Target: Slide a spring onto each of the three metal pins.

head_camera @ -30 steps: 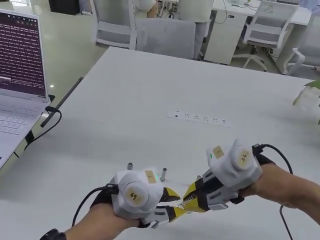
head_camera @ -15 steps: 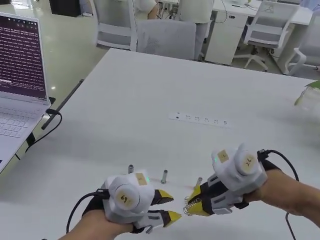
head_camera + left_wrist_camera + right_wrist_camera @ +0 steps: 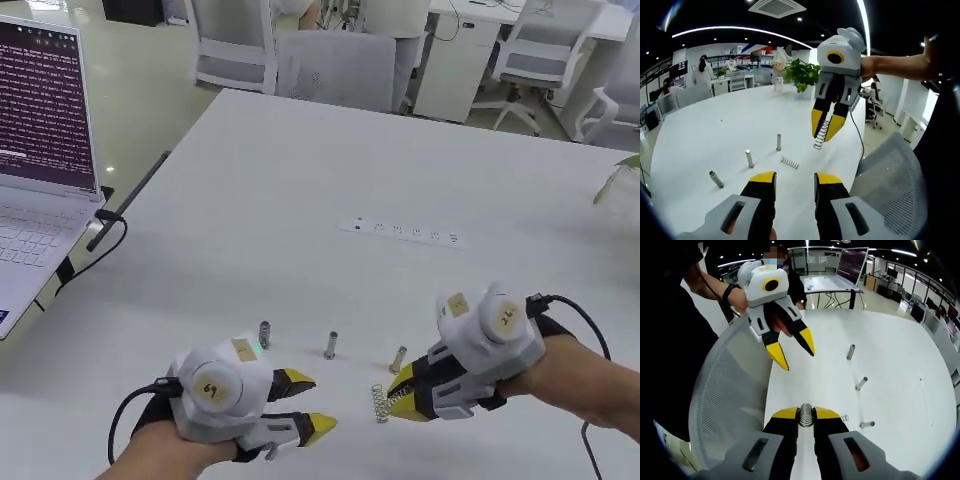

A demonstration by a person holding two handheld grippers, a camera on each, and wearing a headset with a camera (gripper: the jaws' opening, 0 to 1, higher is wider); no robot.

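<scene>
Three short metal pins stand in a row on the white table (image 3: 300, 200). The left pin (image 3: 265, 333) wears a spring; the middle pin (image 3: 330, 345) and right pin (image 3: 398, 358) are bare. My right gripper (image 3: 405, 395) is shut on a spring (image 3: 380, 403), which hangs just above the table near the right pin; the coil sits between the yellow tips (image 3: 806, 415). My left gripper (image 3: 308, 405) stands open and empty, apart from the spring. From the left gripper view, another spring (image 3: 789, 162) lies loose on the table beside the pins.
An open laptop (image 3: 40, 150) with its cable sits at the table's left edge. A white power strip (image 3: 405, 233) lies mid-table, and a plant (image 3: 620, 180) stands at the far right. Office chairs (image 3: 335, 70) stand beyond the far edge.
The left gripper came off the spring that both grippers met at, opened, and drew back to the left. The right gripper keeps the spring and has moved slightly right.
</scene>
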